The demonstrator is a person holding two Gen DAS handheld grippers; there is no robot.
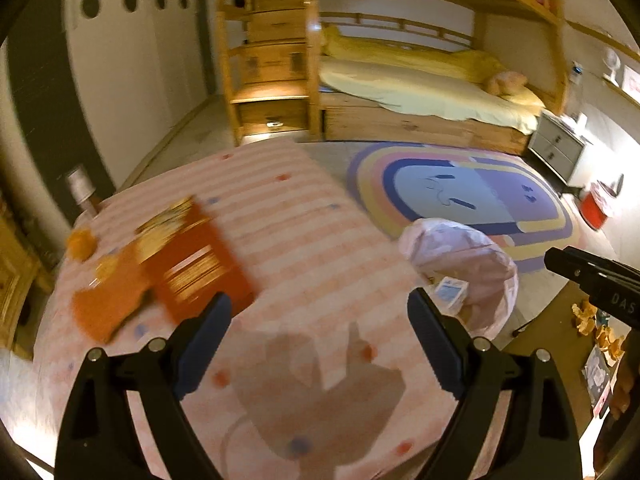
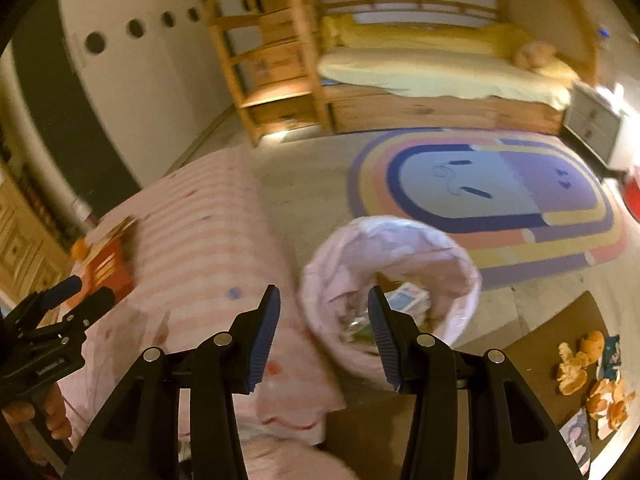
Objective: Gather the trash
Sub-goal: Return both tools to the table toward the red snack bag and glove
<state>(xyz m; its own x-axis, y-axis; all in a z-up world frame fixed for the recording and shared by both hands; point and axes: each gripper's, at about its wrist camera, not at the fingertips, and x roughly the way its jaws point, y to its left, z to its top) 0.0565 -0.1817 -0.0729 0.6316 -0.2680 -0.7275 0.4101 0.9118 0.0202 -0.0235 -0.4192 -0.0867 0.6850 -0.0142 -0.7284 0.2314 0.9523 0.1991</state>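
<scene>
Jaws of your left gripper (image 1: 320,336) and right gripper (image 2: 324,332) stand apart and empty, the left over the striped tabletop (image 1: 304,232), the right above the lined bin (image 2: 460,264) just off its edge. Bin already holds a carton (image 2: 408,294) and scraps. Left to collect: red packets (image 1: 192,256) and peel on the tabletop, orange peels (image 2: 588,376) on the brown mat. Floor toward the rug (image 2: 480,192) lies open.
</scene>
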